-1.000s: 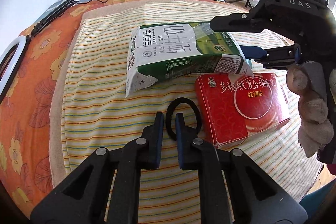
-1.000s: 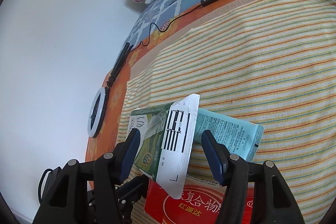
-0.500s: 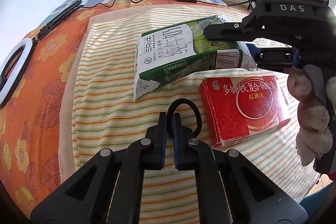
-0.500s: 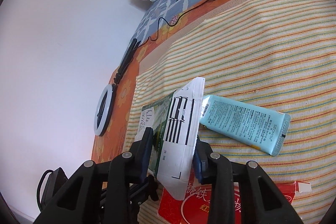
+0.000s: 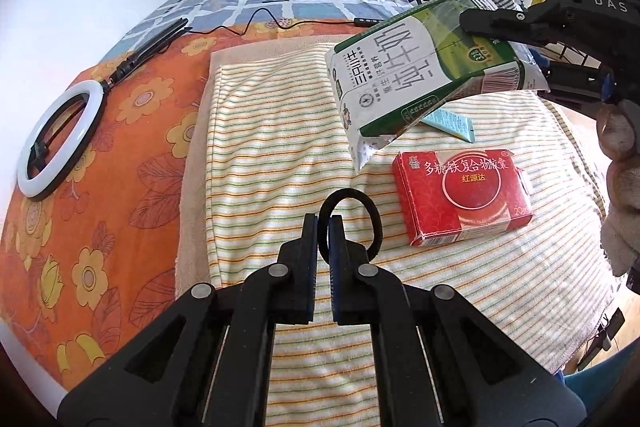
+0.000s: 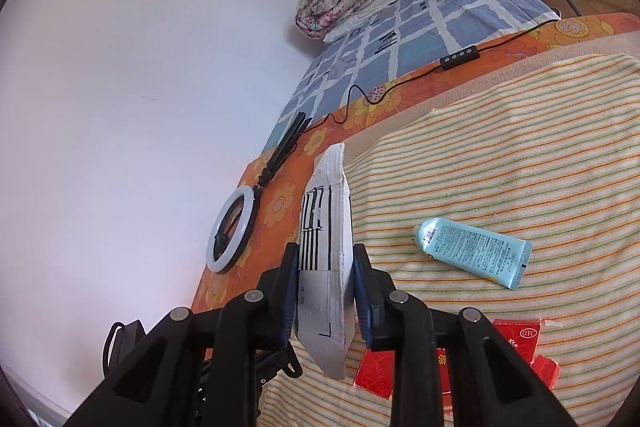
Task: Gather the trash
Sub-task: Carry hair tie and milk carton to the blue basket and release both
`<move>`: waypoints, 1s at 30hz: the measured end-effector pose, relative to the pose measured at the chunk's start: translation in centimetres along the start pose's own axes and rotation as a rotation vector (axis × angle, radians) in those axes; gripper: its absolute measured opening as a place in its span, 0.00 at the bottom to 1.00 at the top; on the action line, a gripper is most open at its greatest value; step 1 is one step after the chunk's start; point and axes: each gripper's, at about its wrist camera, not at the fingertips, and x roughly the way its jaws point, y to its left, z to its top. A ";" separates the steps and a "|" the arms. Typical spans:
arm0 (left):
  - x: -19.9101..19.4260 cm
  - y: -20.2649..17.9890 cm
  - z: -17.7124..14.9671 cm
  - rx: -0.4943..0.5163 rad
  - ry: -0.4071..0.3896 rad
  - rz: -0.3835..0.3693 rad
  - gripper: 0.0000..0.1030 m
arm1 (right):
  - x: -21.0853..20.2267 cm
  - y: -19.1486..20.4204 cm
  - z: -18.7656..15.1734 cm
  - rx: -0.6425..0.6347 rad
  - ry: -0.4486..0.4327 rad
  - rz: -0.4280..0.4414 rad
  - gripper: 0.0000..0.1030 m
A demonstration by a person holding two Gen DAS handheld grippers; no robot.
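On bed, over striped yellow towel (image 5: 280,131)
Right gripper (image 6: 326,291): clamped on green-and-white milk carton (image 5: 424,75), lifted clear, likely for binning
Left gripper (image 5: 324,239): pinched on black elastic hair loop (image 5: 356,219)
Remaining: red cardboard medicine box (image 5: 460,195), pale blue tube (image 6: 472,257)

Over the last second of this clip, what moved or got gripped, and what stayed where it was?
The right tongs closed on the end of the milk carton and lifted it off the striped towel, uncovering the blue tube. The left tongs closed on the black hair tie. The red medicine box, the tube and the ring light stayed put.
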 end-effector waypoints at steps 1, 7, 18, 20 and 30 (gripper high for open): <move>-0.6 0.0 -0.1 -0.001 -0.004 0.000 0.03 | -0.5 0.4 -0.1 -0.009 0.002 -0.001 0.24; -4.3 -1.0 -0.9 0.011 -0.035 0.001 0.03 | -4.7 2.1 -1.3 -0.045 0.012 -0.012 0.24; -10.5 -4.9 -3.2 0.053 -0.081 -0.032 0.03 | -13.2 3.8 -5.5 -0.135 0.016 -0.081 0.24; -11.4 -5.8 -3.7 0.065 -0.088 -0.042 0.03 | -14.4 4.0 -6.4 -0.147 0.023 -0.096 0.24; -13.8 -9.9 -7.5 0.092 -0.079 -0.118 0.03 | -20.1 3.7 -11.5 -0.146 0.040 -0.124 0.24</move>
